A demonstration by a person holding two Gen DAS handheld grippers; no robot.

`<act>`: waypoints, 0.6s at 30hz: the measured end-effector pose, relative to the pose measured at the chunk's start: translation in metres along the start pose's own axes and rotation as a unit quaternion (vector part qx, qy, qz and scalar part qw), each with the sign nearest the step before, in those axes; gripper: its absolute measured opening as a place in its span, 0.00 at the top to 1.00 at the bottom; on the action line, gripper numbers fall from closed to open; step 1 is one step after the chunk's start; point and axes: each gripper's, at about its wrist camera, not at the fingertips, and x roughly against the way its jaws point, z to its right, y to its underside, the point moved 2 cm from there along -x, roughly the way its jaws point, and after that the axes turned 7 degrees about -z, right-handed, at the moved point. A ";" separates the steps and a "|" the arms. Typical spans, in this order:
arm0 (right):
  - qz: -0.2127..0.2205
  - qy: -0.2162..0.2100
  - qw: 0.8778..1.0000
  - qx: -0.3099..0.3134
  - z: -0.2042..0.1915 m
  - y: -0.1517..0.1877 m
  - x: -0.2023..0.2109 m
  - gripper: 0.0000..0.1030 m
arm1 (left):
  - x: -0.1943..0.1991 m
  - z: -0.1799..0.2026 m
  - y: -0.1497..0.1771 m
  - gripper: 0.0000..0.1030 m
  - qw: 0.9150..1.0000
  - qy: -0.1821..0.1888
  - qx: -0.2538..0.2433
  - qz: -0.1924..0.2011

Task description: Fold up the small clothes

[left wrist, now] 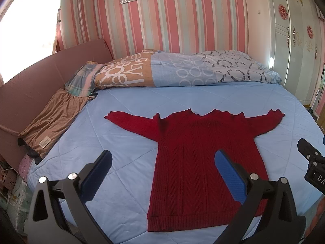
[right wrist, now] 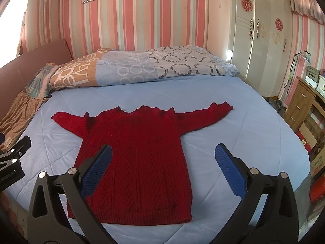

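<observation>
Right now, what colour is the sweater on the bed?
Deep red sweater, with a herringbone knit; clearest in the right wrist view.

Large white letters, seen upside down and only partly legible as "LV" among ring shapes, were printed on the orange panel of the duvet (left wrist: 130,75). The right gripper (left wrist: 312,162) bore the letters "DA", cut off by the frame edge. The left gripper (right wrist: 12,162) carried lettering resembling "GenRobot.AI", and the small label on the brown garment (left wrist: 45,142) was unreadable.
</observation>
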 end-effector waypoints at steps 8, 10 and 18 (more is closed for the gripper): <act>0.000 -0.001 1.000 0.001 0.005 0.000 -0.003 0.03 | 0.001 -0.003 0.003 0.01 1.000 0.001 0.003 -0.001; 0.000 0.001 1.000 0.002 0.005 -0.001 -0.003 0.03 | 0.001 -0.003 0.003 0.01 1.000 0.002 0.003 -0.001; -0.002 0.001 1.000 0.002 0.002 0.003 -0.005 0.03 | -0.003 -0.001 0.003 0.01 1.000 0.005 0.008 -0.005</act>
